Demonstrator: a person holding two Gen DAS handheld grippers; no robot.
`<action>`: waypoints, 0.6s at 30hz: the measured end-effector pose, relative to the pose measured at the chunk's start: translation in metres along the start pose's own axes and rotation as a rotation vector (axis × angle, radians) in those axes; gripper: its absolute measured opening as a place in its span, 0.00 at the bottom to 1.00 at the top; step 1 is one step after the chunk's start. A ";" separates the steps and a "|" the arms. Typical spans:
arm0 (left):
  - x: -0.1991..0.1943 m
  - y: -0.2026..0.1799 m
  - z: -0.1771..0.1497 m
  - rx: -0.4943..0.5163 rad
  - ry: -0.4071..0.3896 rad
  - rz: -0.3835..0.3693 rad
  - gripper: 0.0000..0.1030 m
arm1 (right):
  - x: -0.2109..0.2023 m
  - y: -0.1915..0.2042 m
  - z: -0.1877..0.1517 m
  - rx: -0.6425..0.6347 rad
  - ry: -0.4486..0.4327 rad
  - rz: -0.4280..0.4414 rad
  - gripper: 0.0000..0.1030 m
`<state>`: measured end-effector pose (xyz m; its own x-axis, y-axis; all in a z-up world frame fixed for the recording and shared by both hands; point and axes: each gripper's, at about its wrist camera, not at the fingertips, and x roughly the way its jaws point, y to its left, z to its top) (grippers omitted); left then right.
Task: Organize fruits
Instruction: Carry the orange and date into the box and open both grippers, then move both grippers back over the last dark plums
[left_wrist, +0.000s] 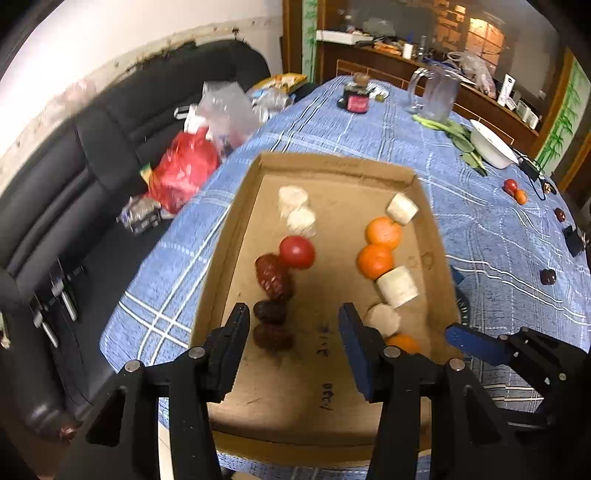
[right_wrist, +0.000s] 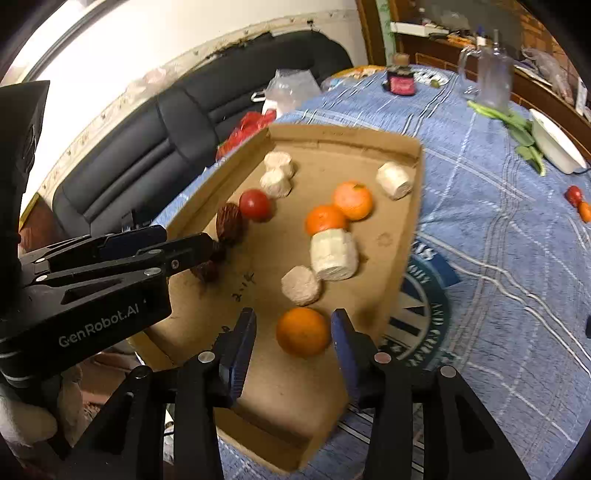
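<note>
A shallow cardboard tray (left_wrist: 332, 162) (right_wrist: 406, 236) on the blue table holds two rows of fruit. The left row has white chunks (left_wrist: 293, 196), a red tomato (left_wrist: 296, 252) (right_wrist: 254, 204) and dark red dates (left_wrist: 272, 276). The right row has oranges (left_wrist: 383, 232) (right_wrist: 352, 199) and white chunks (left_wrist: 397, 286) (right_wrist: 333, 254). My left gripper (left_wrist: 293, 319) is open over the tray's near end, just behind the dates. My right gripper (right_wrist: 293, 326) is open, its fingers on either side of the nearest orange (right_wrist: 303, 331); I cannot tell if they touch it. Each gripper shows in the other's view.
Loose small fruits lie on the blue cloth at the right (left_wrist: 511, 186) (right_wrist: 574, 195). A white bowl (left_wrist: 491, 142), greens, a glass jug (left_wrist: 437, 92) and a dark jar (left_wrist: 355, 99) stand at the far end. A black sofa with plastic bags (left_wrist: 184, 166) is left of the table.
</note>
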<state>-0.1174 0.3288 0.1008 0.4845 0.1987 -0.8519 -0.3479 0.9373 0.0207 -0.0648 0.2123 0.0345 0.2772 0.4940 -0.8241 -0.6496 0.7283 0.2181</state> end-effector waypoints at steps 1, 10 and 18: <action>-0.004 -0.005 0.002 0.012 -0.011 0.005 0.49 | -0.006 -0.005 -0.001 0.010 -0.013 -0.003 0.47; -0.045 -0.067 0.008 0.149 -0.126 0.043 0.58 | -0.054 -0.051 -0.017 0.119 -0.087 -0.046 0.49; -0.066 -0.119 0.004 0.244 -0.184 0.042 0.62 | -0.090 -0.087 -0.034 0.173 -0.138 -0.070 0.50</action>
<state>-0.1052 0.2053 0.1568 0.6190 0.2664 -0.7388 -0.1786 0.9638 0.1979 -0.0574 0.0878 0.0716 0.4190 0.4912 -0.7637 -0.4976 0.8277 0.2593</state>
